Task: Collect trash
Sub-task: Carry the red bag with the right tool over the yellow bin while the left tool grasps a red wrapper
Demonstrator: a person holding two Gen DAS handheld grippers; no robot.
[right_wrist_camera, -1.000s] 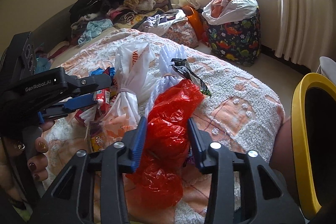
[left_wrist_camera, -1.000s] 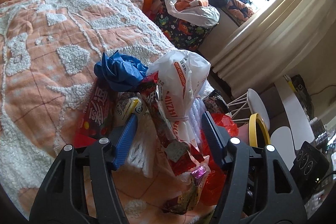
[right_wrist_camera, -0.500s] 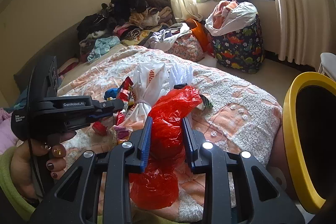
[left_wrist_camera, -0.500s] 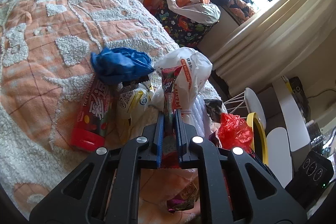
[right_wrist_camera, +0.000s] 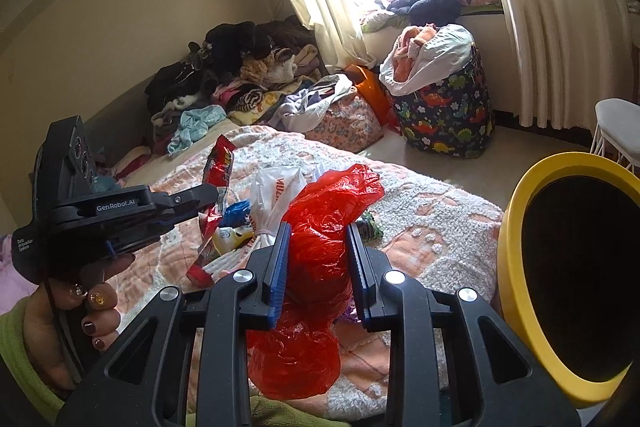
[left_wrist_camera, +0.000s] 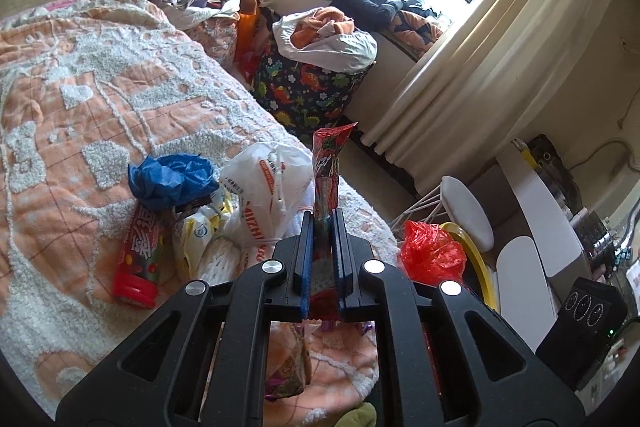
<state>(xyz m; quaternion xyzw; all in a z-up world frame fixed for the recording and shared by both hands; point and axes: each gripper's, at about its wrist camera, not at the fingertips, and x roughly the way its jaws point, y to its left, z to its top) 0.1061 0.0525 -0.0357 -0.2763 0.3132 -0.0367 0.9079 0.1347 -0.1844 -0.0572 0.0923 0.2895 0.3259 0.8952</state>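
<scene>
My left gripper (left_wrist_camera: 322, 223) is shut on a long red snack wrapper (left_wrist_camera: 327, 163) and holds it upright above the bed; it also shows in the right wrist view (right_wrist_camera: 218, 183). My right gripper (right_wrist_camera: 318, 239) is shut on a crumpled red plastic bag (right_wrist_camera: 320, 227), lifted off the blanket. On the orange and white blanket (left_wrist_camera: 80, 99) lie a white plastic bag (left_wrist_camera: 264, 187), a blue crumpled bag (left_wrist_camera: 168, 179), a red candy tube (left_wrist_camera: 138, 259) and a yellow and white wrapper (left_wrist_camera: 196, 239). A yellow-rimmed bin (right_wrist_camera: 568, 267) stands at the right.
A dinosaur-print hamper (right_wrist_camera: 444, 107) full of clothes stands by the curtain. Clothes are piled at the bed's far end (right_wrist_camera: 248, 79). A white chair (left_wrist_camera: 464, 215) and a black device (left_wrist_camera: 580, 331) are to the right of the bed.
My left gripper closed on the red wrapper and lifted it up off the pile. My right gripper closed on the red bag and raised it toward the yellow bin.
</scene>
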